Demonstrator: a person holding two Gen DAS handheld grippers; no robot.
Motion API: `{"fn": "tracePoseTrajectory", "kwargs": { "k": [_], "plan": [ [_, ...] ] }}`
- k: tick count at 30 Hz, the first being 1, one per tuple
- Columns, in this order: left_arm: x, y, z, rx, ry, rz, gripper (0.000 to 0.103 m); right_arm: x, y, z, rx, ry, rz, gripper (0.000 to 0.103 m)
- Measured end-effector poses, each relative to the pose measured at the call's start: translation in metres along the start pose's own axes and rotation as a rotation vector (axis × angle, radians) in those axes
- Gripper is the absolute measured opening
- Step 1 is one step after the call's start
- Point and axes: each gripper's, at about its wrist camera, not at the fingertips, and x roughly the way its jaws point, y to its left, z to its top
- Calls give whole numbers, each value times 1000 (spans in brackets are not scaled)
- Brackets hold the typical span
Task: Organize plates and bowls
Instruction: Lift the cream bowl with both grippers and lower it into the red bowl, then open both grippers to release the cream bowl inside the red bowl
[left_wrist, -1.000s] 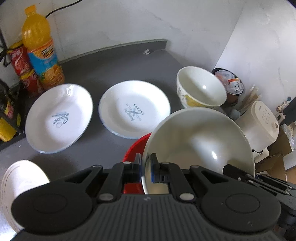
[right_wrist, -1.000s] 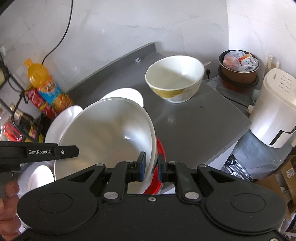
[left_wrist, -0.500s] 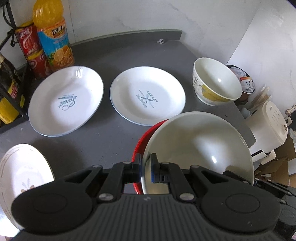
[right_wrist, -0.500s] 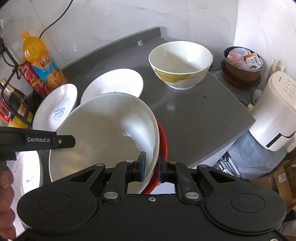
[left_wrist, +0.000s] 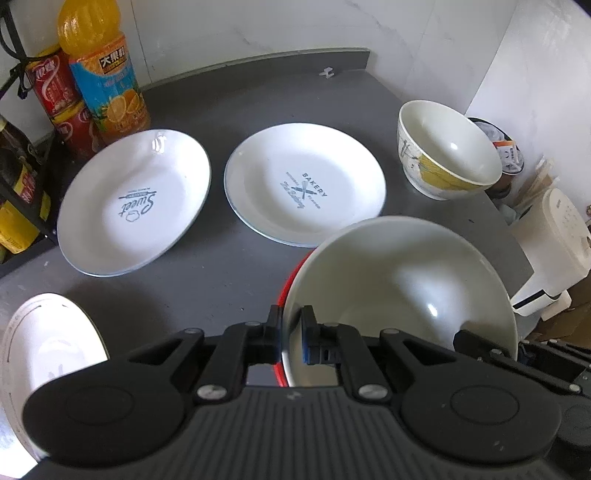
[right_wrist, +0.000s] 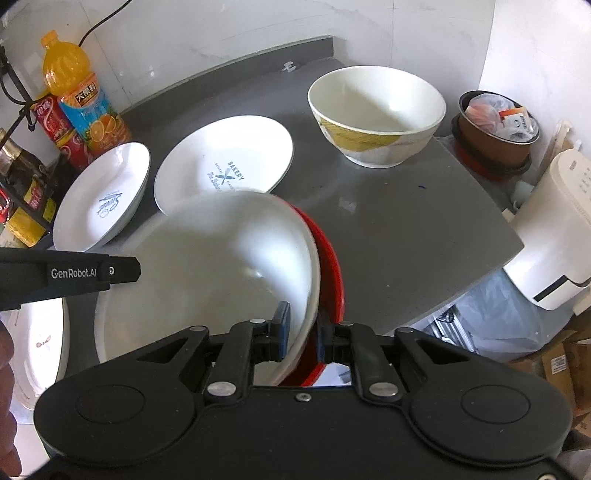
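Lower now, white bowl (left_wrist: 399, 280) with both fingers (left_wrist: 309, 339) clamped on opposite rims, right pair opening.

Three plates (left_wrist: 135, 201), two bowls (left_wrist: 445, 149), one bottle (left_wrist: 101, 70).

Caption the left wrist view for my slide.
Left tool grips a white bowl over a red dish, two printed plates behind.

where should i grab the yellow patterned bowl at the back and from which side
Take the yellow patterned bowl by its rim, one jaw inside and one outside. It stands upright and empty, its mouth open upward, so come from above at the near edge, where bare counter lies in front. The flaring wall looks too wide to span.
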Motion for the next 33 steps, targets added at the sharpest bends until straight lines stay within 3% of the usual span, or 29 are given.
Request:
{"fn": "tracePoseTrajectory", "kwargs": {
  "k": [11,16,17,18,20,22,27,33],
  "plan": [
    [4,-5,4,-8,10,47,8,0,-10,8,7,17,60,19],
    [-4,-9,7,-28,10,52,12,-13,-21,11,39,24,151,34],
    [-5,-10,8,-42,21,42,12,-16,-22,11,38,14,158,38],
    [-6,-11,10,-52,26,35,14,-21,-23,11,34,0,149,50],
    [-11,-15,12,-51,22,38,19,-31,-26,11,34,-33,134,57],
    [-17,-21,13,-44,19,54,33,-37,-31,13,48,-47,162,57],
    [-34,-30,16,-46,-10,67,53,-41,-51,14,102,-74,165,58],
    [-49,-38,19,-40,-48,76,65,-44,-71,11,178,-98,156,62]
  ]
}}
